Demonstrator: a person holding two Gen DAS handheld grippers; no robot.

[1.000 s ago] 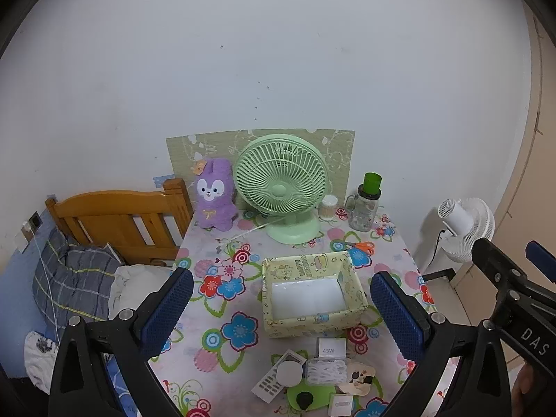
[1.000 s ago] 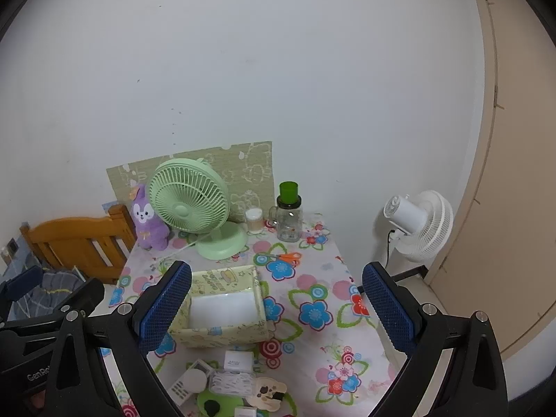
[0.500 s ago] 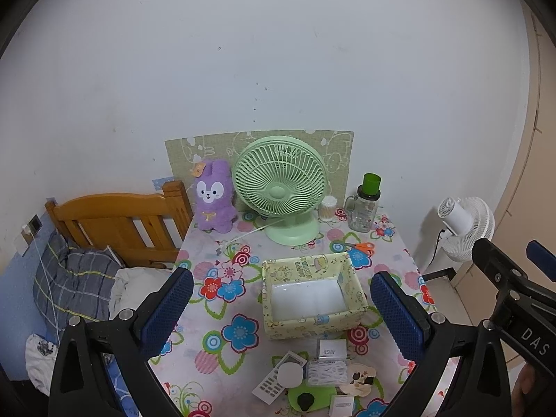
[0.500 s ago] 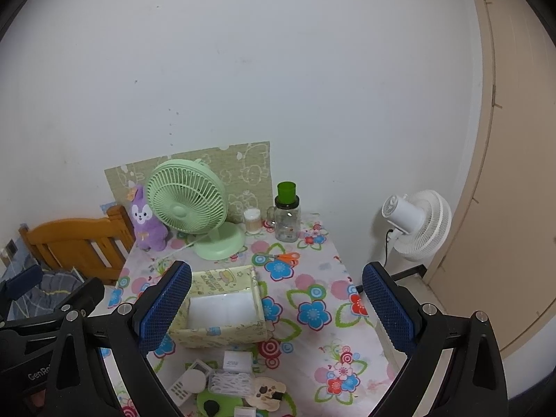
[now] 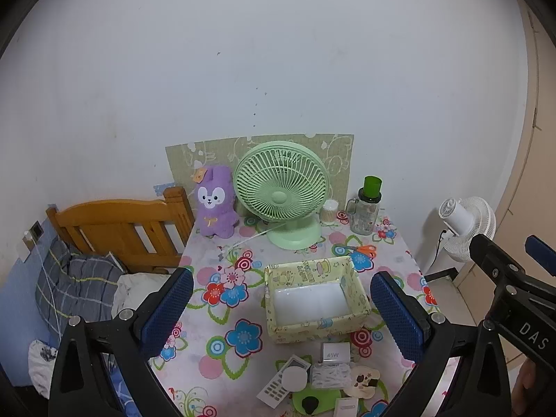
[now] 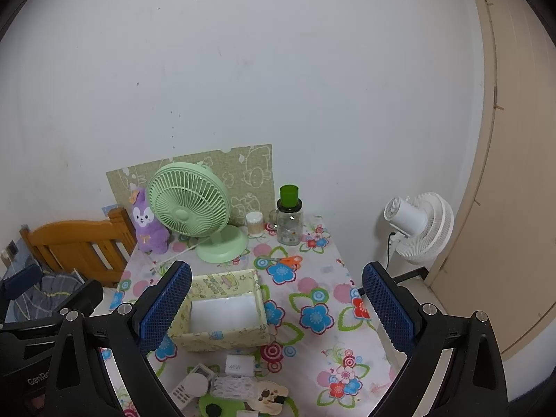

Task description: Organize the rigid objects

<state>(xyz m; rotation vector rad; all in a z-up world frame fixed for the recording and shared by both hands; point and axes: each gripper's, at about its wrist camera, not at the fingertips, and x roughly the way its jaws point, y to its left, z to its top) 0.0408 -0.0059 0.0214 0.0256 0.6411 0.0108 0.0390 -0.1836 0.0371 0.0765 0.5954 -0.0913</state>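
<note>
Both hand-held grippers, left [image 5: 281,309] and right [image 6: 276,305], are spread, empty. Below them, clustered items [image 5: 328,377] sit touching; a descent risks knocking neighbours.

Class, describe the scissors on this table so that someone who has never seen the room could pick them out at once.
Start at the big pale green desk fan at the back of the flowered table. Look toward the storage box in front of it. The scissors lie flat on the cloth just beyond the box's far right corner; nothing else nearby has orange handles.
</note>
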